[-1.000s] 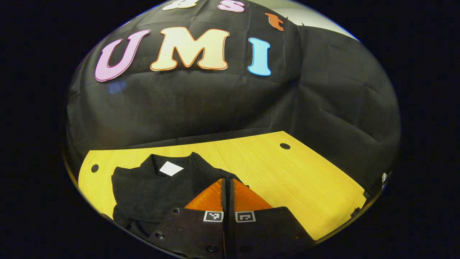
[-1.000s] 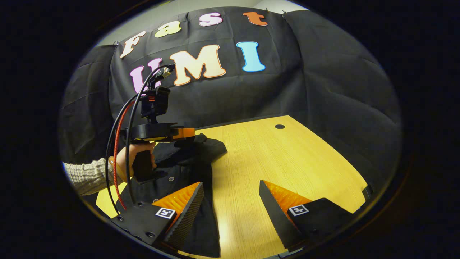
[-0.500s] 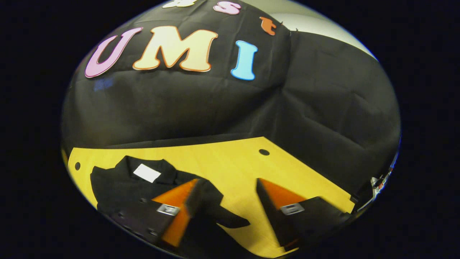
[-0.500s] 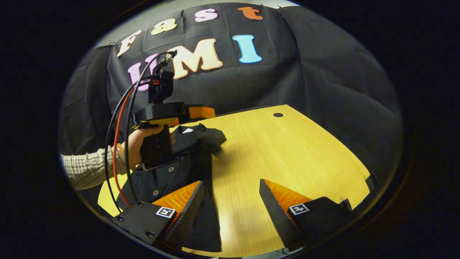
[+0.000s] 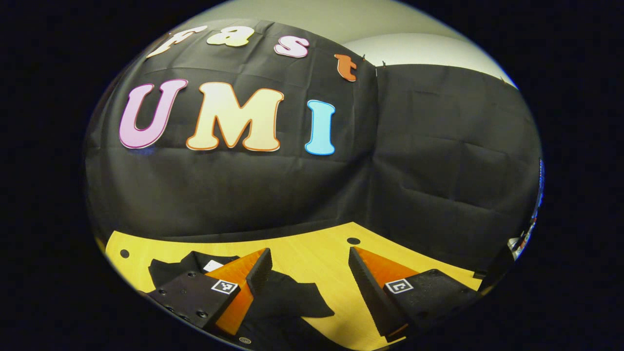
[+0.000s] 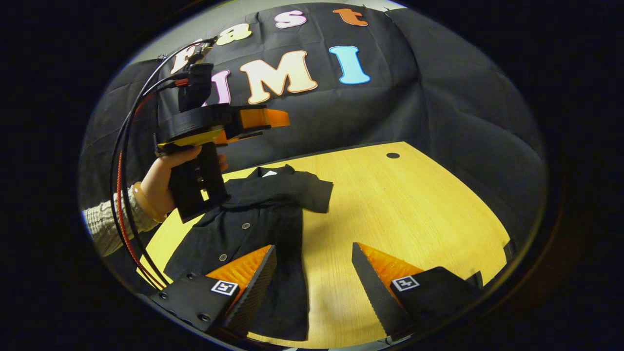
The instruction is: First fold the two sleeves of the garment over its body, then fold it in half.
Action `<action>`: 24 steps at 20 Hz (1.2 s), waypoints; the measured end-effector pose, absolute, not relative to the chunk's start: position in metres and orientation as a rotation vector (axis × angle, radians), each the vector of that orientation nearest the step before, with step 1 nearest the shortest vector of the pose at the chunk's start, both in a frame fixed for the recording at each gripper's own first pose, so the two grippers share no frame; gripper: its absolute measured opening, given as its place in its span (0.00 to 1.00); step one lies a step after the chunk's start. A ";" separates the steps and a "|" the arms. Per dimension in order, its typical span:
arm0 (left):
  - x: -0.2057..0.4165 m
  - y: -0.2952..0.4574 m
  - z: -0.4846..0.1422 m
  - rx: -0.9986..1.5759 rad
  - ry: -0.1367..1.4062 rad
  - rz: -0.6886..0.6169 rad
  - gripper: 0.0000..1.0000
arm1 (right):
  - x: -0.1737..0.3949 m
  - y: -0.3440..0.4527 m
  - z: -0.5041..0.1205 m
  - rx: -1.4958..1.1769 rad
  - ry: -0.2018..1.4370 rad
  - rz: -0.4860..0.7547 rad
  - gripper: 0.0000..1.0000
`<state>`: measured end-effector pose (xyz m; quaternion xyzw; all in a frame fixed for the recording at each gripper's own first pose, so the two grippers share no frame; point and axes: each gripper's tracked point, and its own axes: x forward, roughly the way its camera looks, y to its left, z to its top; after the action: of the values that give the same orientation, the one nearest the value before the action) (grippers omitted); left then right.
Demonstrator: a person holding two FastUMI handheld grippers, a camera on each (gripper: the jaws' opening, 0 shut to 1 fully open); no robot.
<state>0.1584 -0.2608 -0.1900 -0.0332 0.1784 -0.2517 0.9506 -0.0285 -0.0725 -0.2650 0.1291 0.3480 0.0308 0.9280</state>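
Note:
A black buttoned garment [image 6: 263,219] lies flat on the yellow wooden table [image 6: 414,204], collar with a white label [image 6: 269,173] at the far end. One sleeve [image 6: 312,192] lies across its upper part, its end reaching past the body's right edge. A hand [image 6: 158,187] holds my left gripper [image 6: 280,119] well above the collar, open and with nothing in it. In the left gripper view the same gripper [image 5: 307,263] stands open over the garment [image 5: 292,304]. My right gripper [image 6: 312,253] is open at the garment's near right edge and holds nothing.
Black cloth walls close off the table's far and right sides. Small round holes [image 6: 392,155] [image 5: 125,253] sit near the table's far corners. Bare tabletop stretches to the right of the garment. Cables [image 6: 122,195] hang from the left gripper beside a knitted sleeve [image 6: 105,226].
My left gripper was shut on the sleeve; it has opened, let the sleeve drop onto the garment, and risen well above it. The right gripper stays open and has barely moved.

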 end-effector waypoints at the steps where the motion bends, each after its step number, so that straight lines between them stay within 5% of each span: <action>1: 0.154 -0.251 -0.188 -0.063 0.363 -0.498 0.93 | -0.030 -0.070 -0.265 0.264 0.716 0.074 0.98; 10: 0.081 -0.109 -0.189 0.032 0.389 -0.291 0.93 | -0.071 -0.035 -0.292 0.203 0.771 0.138 0.98; 24: -0.078 0.034 -0.269 0.053 0.679 -0.075 0.94 | -0.128 0.011 -0.341 0.136 0.878 0.157 0.99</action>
<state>-0.0780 0.0343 -0.2687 0.0258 0.3329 -0.0369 0.9419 -0.1276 0.0112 -0.3408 0.0658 0.4241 0.0757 0.9000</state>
